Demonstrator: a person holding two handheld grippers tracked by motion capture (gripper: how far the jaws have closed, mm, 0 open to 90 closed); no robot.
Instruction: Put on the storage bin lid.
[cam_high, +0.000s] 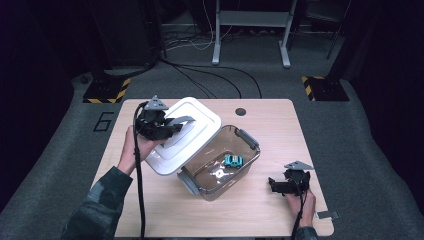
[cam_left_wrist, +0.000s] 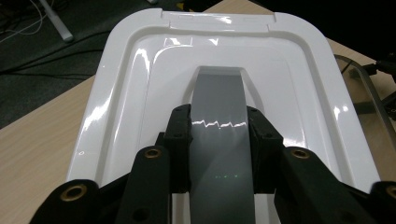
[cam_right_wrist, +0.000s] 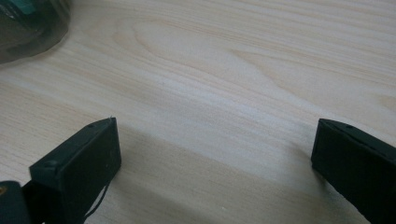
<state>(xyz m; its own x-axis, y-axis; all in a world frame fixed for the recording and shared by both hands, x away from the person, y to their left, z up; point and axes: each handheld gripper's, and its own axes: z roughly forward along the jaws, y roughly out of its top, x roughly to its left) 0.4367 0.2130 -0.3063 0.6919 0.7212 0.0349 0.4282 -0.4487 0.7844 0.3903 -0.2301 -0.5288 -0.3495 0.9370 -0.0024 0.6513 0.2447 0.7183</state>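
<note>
Sitting open on the bench (cam_high: 260, 200), the clear tub (cam_high: 220, 167) holds one small blue toy car (cam_high: 233, 160) and lies between the two claws. The left claw (cam_left_wrist: 219, 123) pinches the grey handle (cam_left_wrist: 219, 154) of the white lid (cam_left_wrist: 126, 93), a glossy rounded-corner lid held tilted just beside the tub. The right claw (cam_right_wrist: 215, 158) rests spread and empty on the bench, near the tub.

High view overlooks table (cam_high: 260, 200); gripper views close, perhaps sharing its wood

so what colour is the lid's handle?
Grey; the handle on the white lid shows best in the left gripper view.
</note>
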